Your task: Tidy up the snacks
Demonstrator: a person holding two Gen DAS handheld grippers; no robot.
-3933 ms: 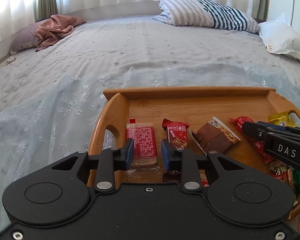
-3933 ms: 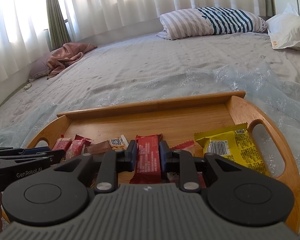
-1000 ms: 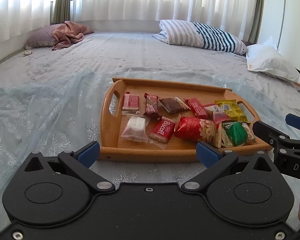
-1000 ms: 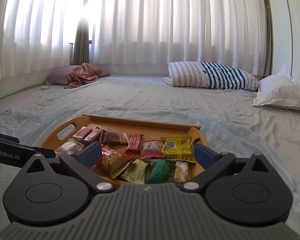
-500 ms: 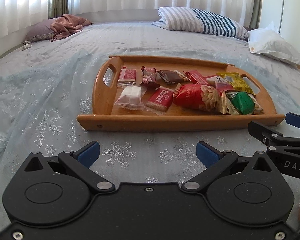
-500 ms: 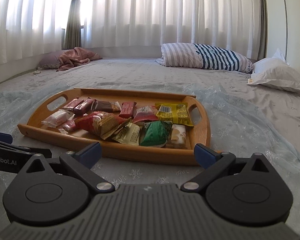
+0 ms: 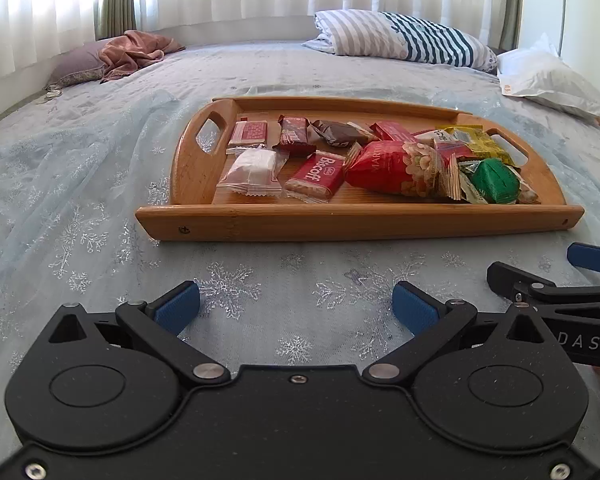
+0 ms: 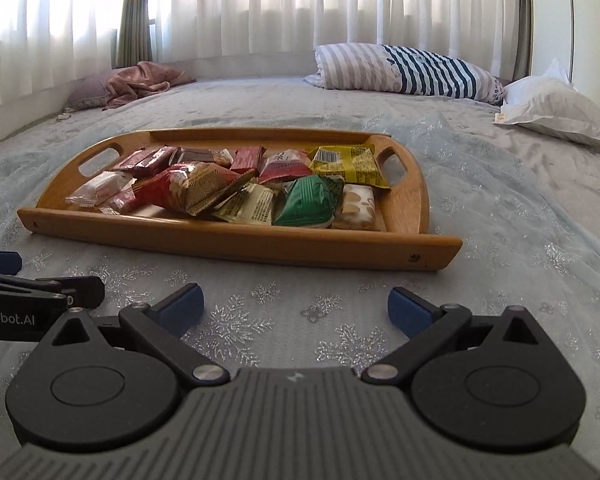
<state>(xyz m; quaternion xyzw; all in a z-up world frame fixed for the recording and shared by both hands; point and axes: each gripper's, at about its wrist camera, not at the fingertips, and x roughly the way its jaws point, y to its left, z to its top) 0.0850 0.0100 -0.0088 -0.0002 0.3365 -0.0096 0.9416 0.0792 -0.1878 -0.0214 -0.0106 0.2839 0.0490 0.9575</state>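
A wooden tray (image 7: 356, 220) (image 8: 260, 242) with two cut-out handles lies on the bed and holds several wrapped snacks. Among them are a red Biscoff pack (image 7: 315, 176), a big red nut bag (image 7: 396, 168) (image 8: 184, 190), a green packet (image 7: 494, 181) (image 8: 308, 200), a yellow packet (image 8: 348, 164) and a white wafer pack (image 7: 252, 172). My left gripper (image 7: 296, 310) hangs open over the bedspread in front of the tray, empty. My right gripper (image 8: 296, 308) is open and empty too, also short of the tray's near rim.
A pale blue snowflake bedspread (image 7: 100, 208) covers the bed. A striped pillow (image 7: 404, 40) and a white pillow (image 7: 548, 76) lie at the back right, a pink blanket (image 7: 136, 50) on a purple pillow at the back left. Curtains hang behind.
Both grippers let go of snack bars in the tray, opened wide and pulled back toward me; the tray now lies well in front of them.
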